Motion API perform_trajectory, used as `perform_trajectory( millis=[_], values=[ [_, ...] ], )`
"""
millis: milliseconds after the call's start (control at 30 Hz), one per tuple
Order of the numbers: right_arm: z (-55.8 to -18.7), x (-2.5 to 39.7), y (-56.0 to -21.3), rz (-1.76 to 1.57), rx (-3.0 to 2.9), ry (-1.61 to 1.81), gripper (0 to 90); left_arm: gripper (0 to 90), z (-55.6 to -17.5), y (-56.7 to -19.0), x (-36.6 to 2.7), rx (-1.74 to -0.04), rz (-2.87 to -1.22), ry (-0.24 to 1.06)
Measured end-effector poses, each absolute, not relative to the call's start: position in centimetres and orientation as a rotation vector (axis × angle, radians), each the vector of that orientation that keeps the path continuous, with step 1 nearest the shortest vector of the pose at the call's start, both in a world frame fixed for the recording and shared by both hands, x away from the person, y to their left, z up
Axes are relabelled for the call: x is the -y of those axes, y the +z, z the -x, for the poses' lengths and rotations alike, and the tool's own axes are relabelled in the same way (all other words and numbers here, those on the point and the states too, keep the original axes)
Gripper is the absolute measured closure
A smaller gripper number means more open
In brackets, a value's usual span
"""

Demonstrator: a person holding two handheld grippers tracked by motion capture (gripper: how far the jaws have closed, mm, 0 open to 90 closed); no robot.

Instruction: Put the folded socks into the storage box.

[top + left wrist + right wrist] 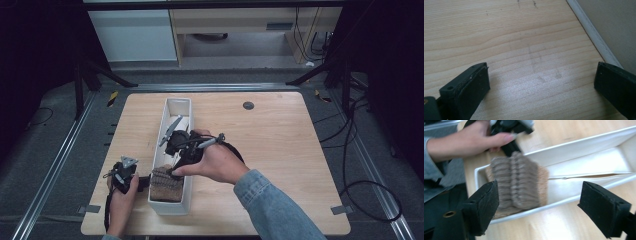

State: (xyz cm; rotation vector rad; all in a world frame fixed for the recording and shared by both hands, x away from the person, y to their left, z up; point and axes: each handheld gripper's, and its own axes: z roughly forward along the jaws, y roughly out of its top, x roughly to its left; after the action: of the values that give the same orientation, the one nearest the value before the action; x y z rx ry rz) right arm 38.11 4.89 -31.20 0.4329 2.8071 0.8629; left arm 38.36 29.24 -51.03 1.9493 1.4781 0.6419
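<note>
On wooden table (280,150), long white tray (186,107), dark curtained surround.

A pale wooden table (280,150) carries a small dark round disc (248,105) near its far edge — bare grain elsewhere.

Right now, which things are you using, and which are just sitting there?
Using: the brown knitted cloth, the long white tray it lies in, the right gripper open above it.
Just sitting: the left gripper, open over bare table; the dark round spot.
</note>
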Motion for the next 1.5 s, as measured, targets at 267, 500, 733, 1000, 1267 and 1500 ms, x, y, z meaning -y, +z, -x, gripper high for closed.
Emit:
perform_trajectory(
  millis=[267, 500, 733, 1000, 1267, 1500],
  values=[
    [-39.2, -3.3, -29.1, -0.446, -2.765, 0.906, 49.4, 0.0, -38.4, -51.0, -29.2, -1.478, -1.949, 0.642],
    [-39.7, -3.3, -28.4, -0.441, -2.775, 0.911, 76.3, 0.0, -38.4, -51.0, -29.2, -1.478, -1.949, 0.642],
    [-40.5, -4.3, -29.1, -0.424, -2.792, 0.937, 90.0, 0.0, -38.4, -51.0, -29.2, -1.478, -1.949, 0.642],
    [-41.0, -5.4, -31.0, -0.411, -2.834, 0.915, 90.0, 0.0, -38.4, -51.0, -29.2, -1.478, -1.948, 0.642],
    [-41.2, -6.1, -32.6, -0.403, -2.880, 0.899, 90.0, 0.0, -38.4, -51.0, -29.2, -1.478, -1.949, 0.642],
    [-41.2, -6.7, -34.3, -0.388, -2.924, 0.885, 90.0, 0.0, -38.4, -51.0, -29.2, -1.479, -1.949, 0.641]
  ],
)
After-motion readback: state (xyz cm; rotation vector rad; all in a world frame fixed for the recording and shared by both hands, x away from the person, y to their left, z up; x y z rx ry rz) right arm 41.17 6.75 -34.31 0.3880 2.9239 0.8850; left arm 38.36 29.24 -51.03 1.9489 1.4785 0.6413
